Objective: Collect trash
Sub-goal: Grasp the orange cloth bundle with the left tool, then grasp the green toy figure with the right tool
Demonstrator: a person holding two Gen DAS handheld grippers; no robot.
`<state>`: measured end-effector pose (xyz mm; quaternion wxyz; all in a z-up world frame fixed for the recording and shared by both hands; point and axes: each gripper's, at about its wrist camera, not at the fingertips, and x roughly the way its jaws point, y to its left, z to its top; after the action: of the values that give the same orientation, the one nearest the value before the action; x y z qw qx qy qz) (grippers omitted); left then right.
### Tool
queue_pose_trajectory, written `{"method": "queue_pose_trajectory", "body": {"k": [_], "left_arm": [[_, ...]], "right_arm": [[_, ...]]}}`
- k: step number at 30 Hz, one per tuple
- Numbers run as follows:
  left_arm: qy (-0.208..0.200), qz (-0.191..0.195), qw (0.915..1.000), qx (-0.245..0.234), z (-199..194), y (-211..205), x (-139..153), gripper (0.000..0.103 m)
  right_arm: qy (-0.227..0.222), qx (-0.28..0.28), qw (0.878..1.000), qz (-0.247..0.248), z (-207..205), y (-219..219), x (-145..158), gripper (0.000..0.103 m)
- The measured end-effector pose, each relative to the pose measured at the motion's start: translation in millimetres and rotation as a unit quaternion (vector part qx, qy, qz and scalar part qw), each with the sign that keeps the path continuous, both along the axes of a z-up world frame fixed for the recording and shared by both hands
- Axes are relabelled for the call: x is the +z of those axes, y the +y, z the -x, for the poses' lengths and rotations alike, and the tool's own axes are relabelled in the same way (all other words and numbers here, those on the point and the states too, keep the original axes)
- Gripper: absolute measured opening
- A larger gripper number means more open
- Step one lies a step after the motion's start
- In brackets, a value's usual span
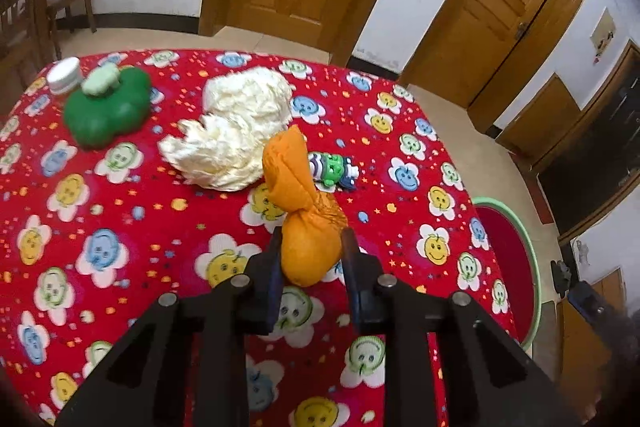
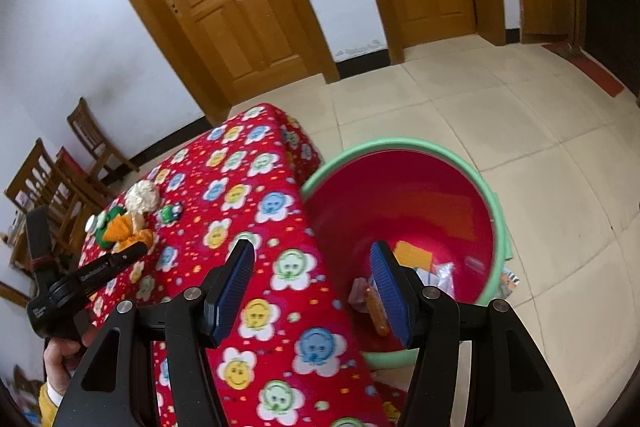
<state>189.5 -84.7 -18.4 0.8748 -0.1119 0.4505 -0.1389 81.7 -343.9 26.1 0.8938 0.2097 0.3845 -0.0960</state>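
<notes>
The left gripper's (image 1: 310, 259) fingers (image 1: 274, 267) are clamped on the orange wad (image 1: 308, 247) on the bench (image 1: 120, 227); the right gripper (image 2: 312, 291) stands open and empty over the basin (image 2: 400, 195). Some scraps already lie inside. White tissue (image 1: 236, 131), a small wrapper (image 1: 334, 171) and green items (image 1: 106, 107) remain.

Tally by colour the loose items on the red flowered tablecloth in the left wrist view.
White: 2, the crumpled white paper wad and the round white plastic cap.
Green: 1, the green clover-shaped plastic container.
Orange: 1, the knotted orange cloth bundle, between the left gripper fingers.
Mixed green, white and blue: 1, the small striped wrapper.
Total: 5
</notes>
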Motion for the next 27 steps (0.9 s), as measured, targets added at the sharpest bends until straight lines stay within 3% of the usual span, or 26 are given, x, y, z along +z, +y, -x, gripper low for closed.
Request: {"method": "queue_pose_trajectory", "body": {"k": [14,27], "left_arm": [[-0.041,-0.050,0.9959,0.064,10.8,79.6,39.2,0.026],[-0.050,-0.073,0.9902,0.108,-17.9,135.7,18.6,0.026]], "right_arm": [[-0.002,0.067,0.998,0.003,-46.5,73.7,12.7,0.062],[0.022,0.106,0.993,0.040,-132.6,147.9,-14.4,0.062]]}}
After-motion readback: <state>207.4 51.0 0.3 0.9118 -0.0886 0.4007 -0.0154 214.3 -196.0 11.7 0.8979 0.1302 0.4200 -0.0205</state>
